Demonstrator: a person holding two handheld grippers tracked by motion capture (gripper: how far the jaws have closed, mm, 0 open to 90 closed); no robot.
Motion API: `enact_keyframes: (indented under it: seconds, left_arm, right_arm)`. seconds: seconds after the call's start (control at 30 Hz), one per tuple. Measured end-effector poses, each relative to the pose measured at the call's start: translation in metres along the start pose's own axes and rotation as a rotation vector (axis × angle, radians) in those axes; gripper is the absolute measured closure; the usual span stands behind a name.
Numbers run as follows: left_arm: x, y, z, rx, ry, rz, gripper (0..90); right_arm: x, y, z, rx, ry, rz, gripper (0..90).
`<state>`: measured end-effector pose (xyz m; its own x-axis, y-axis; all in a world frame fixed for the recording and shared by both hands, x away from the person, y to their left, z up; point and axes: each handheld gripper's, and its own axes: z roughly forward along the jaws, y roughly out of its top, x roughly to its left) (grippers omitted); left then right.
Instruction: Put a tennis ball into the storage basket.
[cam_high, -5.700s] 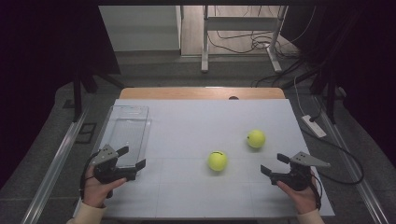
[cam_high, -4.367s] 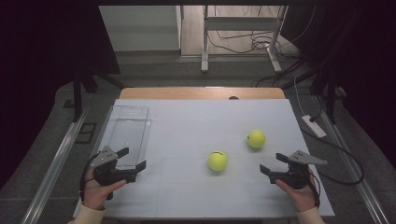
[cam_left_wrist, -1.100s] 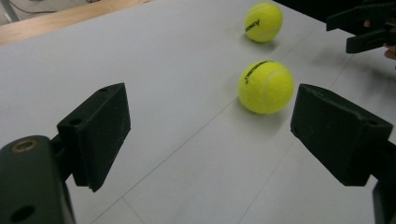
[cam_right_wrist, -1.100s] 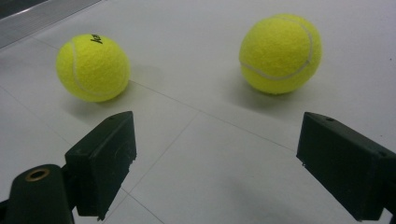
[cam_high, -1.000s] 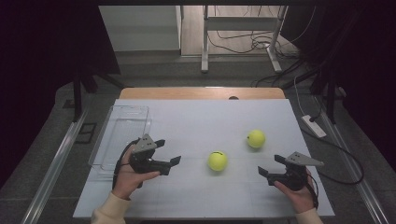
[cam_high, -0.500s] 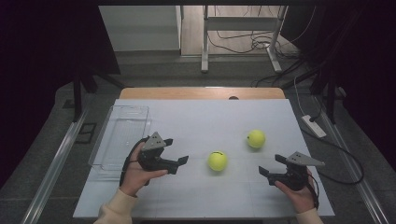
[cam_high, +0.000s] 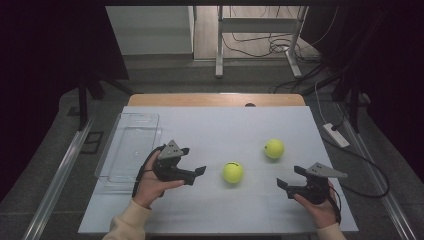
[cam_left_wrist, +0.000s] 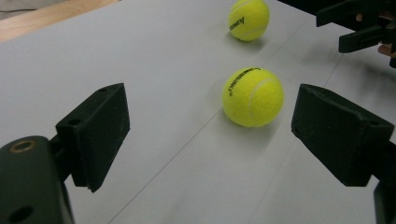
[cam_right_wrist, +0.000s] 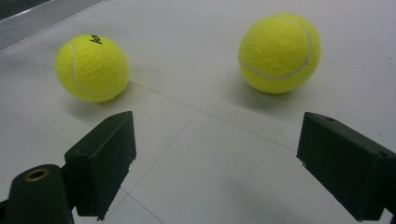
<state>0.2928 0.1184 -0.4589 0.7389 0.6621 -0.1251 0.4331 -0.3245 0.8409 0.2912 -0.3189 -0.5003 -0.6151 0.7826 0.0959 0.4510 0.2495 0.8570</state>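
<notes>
Clear tray (cam_high: 131, 145), far ball (cam_high: 274, 148)

Cream sleeve (cam_high: 129, 220), black two-jaw left gripper (cam_high: 196, 173) under grey triangular plate (cam_high: 170, 150), trailing black cable (cam_high: 137, 176)

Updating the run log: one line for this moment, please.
left gripper: open, facing near ball, no contact | right gripper: open, empty | far ball: on table | tray: empty

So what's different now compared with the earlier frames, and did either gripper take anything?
The left gripper moved from beside the clear tray rightward toward the nearer tennis ball, jaws open, nothing gripped. The right gripper, also open, both balls including the farther tennis ball, and the tray stayed put.
</notes>
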Motion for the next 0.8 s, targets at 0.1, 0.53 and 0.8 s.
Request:
enact_keyframes:
  seconds: [0.1,0.53,0.8]
  left_arm:
    - [-0.002,0.002,0.003,0.000,-0.008,0.008,12.5]
    - [-0.011,0.012,0.017,0.012,-0.041,0.040,11.4]
    - [-0.016,0.017,0.025,0.018,-0.056,0.058,11.0]
  right_arm:
    - [0.000,0.000,0.000,0.002,0.002,0.000,11.3]
    - [0.000,-0.001,0.001,0.005,0.002,0.001,11.3]
    - [0.000,-0.001,0.001,0.006,0.003,0.002,11.3]
